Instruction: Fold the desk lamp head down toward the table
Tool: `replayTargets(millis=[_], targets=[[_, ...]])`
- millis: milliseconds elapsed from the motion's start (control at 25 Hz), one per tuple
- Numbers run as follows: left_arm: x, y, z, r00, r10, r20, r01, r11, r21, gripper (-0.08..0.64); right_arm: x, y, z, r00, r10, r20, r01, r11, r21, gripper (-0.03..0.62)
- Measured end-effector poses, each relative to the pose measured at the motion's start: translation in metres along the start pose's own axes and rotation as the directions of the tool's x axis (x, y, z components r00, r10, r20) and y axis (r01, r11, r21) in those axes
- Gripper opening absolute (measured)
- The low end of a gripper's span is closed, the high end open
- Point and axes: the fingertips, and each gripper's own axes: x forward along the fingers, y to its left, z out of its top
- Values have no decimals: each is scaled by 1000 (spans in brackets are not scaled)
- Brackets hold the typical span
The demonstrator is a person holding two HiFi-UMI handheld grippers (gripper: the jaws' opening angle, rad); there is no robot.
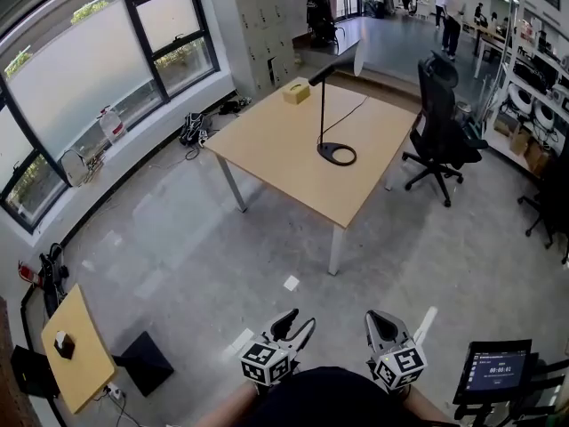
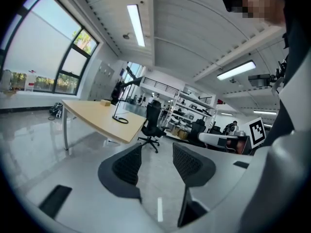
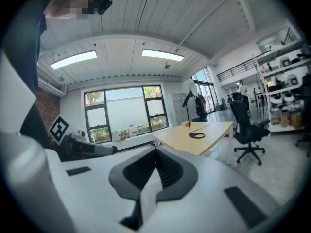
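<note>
The desk lamp (image 1: 322, 114) is standing upright on the light wooden table (image 1: 267, 140). Its ring base is resting on the tabletop and its head is sitting raised atop the thin pole. A tissue box (image 1: 296, 91) is sitting near the table's far corner, and a black office chair (image 1: 440, 123) is standing just beside the table. Both grippers are hovering well apart from the table. The left gripper (image 1: 298, 320) is holding its jaws spread with nothing between them, and the right gripper (image 1: 382, 320) is showing its jaws pressed together, empty.

Readable text: none | screen (image 1: 498, 369), lower right of head view: pale figures, too small to read | labels, brands: none legible
</note>
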Motion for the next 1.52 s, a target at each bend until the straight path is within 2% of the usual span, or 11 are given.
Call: replayTargets(millis=[160,280,400,560,680,760,920,1080,1280,1400,1520], targets=[[14,-2,-4,1000,-11,-10,11,999,-36,210,-3,-9,5,1000,-11,11,11,1000,-18,3],[17,-13,-11,999,-25,-29,24,999,-33,210,-8,-13,0,1000,-13,9,13,1000,0,3],[15,-19,-19,999,-8,-52,7,1000,-27,210,-10,-17,-9,1000,1,-10,-1,1000,24,3],[19,-10,-35,995,18,-99,-25,997,-73,210,-3,-28,-22,999,10,-48,-8,999,47,3],[31,12,-33,995,15,-104,-26,994,-105,210,14,-33,-24,998,-5,-67,8,999,42,3],[47,26,-24,995,-5,-98,-5,995,-102,210,32,-40,-22,996,-32,-79,35,999,38,3],[68,64,2,995,-51,-83,48,998,-39,210,74,-43,-10,992,-92,-86,95,995,32,3],[79,110,34,994,-85,-64,83,996,-36,210,119,-36,10,987,-138,-85,139,990,0,3],[85,165,58,992,-108,-61,109,994,12,210,167,-24,21,978,-176,-110,176,984,-7,3],[86,197,64,993,-104,-61,104,995,-1,210,191,-16,20,974,-183,-131,183,983,-11,3],[91,227,71,995,-85,-55,82,996,-46,210,210,-11,18,971,-182,-154,182,983,-11,3]])
